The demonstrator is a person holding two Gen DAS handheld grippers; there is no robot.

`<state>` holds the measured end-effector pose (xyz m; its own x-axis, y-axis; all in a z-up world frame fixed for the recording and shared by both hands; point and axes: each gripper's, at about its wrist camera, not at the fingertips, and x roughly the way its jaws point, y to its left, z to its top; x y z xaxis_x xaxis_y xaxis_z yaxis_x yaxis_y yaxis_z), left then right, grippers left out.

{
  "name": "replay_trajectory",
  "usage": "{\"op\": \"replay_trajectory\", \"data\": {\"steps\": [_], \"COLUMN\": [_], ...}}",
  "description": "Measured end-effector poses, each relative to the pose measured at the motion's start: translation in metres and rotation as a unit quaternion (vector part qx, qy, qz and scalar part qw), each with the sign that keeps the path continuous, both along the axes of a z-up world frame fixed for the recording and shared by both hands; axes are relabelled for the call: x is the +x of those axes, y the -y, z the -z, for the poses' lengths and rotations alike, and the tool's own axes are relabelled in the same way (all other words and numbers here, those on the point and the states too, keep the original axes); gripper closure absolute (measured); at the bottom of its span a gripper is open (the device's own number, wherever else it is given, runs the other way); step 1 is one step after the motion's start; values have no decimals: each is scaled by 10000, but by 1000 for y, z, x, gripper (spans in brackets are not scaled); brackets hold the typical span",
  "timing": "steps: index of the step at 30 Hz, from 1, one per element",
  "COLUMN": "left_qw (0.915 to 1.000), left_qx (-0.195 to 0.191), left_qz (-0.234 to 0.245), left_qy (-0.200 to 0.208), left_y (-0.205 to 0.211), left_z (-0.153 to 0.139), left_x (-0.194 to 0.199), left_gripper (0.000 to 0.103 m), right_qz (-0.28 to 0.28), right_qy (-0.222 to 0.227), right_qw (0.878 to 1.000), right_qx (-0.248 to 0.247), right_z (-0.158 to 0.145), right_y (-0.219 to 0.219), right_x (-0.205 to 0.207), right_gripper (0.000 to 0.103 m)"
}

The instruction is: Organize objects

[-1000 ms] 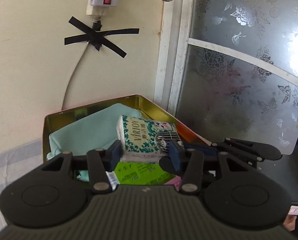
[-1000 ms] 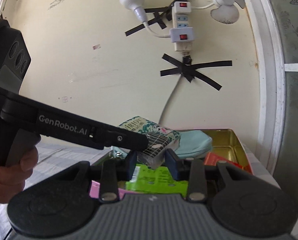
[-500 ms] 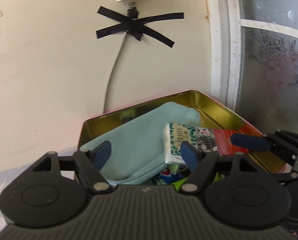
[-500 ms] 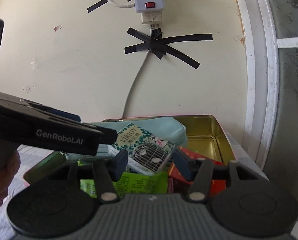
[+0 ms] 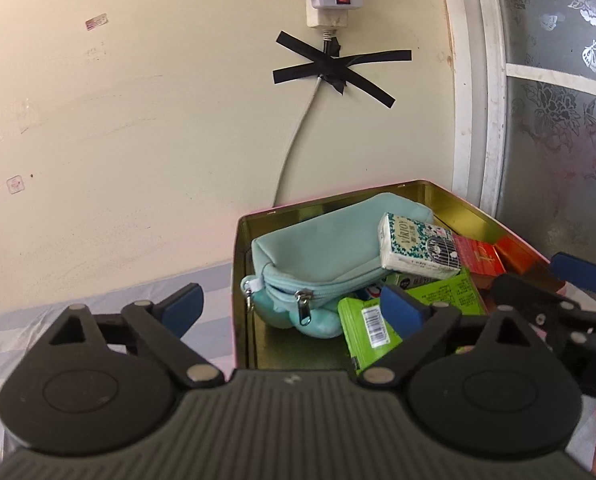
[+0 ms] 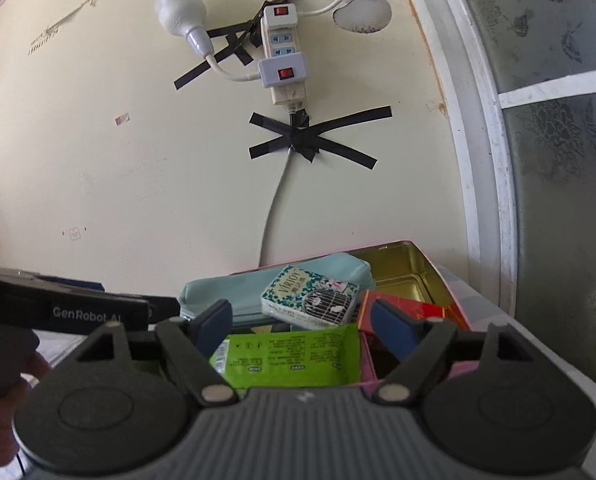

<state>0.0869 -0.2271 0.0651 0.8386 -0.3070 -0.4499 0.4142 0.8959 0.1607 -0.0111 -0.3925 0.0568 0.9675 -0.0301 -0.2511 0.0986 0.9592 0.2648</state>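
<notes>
A gold tin (image 5: 450,200) holds a teal pouch (image 5: 318,252), green packet (image 6: 290,354), apparently red boxes (image 6: 410,308) and the tissue pack (image 6: 310,296) atop the pouch; left gripper (image 5: 294,306) and right gripper (image 6: 304,320) opening, both empty

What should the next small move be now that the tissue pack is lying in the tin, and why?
Probably draw both claws back from the gold tin. The tissue pack rests on the teal pouch inside it, and neither the left claw nor the right claw touches it; both sets of jaws are opening with nothing gripped. Pulling away clears the way to fetch the next item.
</notes>
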Motion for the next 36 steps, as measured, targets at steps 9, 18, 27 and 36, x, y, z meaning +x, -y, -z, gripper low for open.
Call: {"op": "replay_trajectory", "data": {"steps": [9,18,27,36], "left_qw": [9995,9967,9934,9913], "left_qx": [-114,-234,-232,-330], "left_qz": [-241,-575,-845,-930], "left_qy": [-186,-531,-735,-869], "left_y": [-49,-103,-133,-145], "left_z": [11,39,57,61], "left_x": [-36,-65,-77,-80], "left_gripper": [0,0,0,0], "right_qz": [49,-518,-565,-342], "right_qy": [72,-594,-788,-875], "right_qw": [9992,9965,9952,9956], "right_qx": [397,285,101,19], "right_z": [-6,16,22,23], "right_y": [-29,-86,-124,-131], "right_x": [-45,-58,-65,-67], "right_gripper": [0,0,0,0]}}
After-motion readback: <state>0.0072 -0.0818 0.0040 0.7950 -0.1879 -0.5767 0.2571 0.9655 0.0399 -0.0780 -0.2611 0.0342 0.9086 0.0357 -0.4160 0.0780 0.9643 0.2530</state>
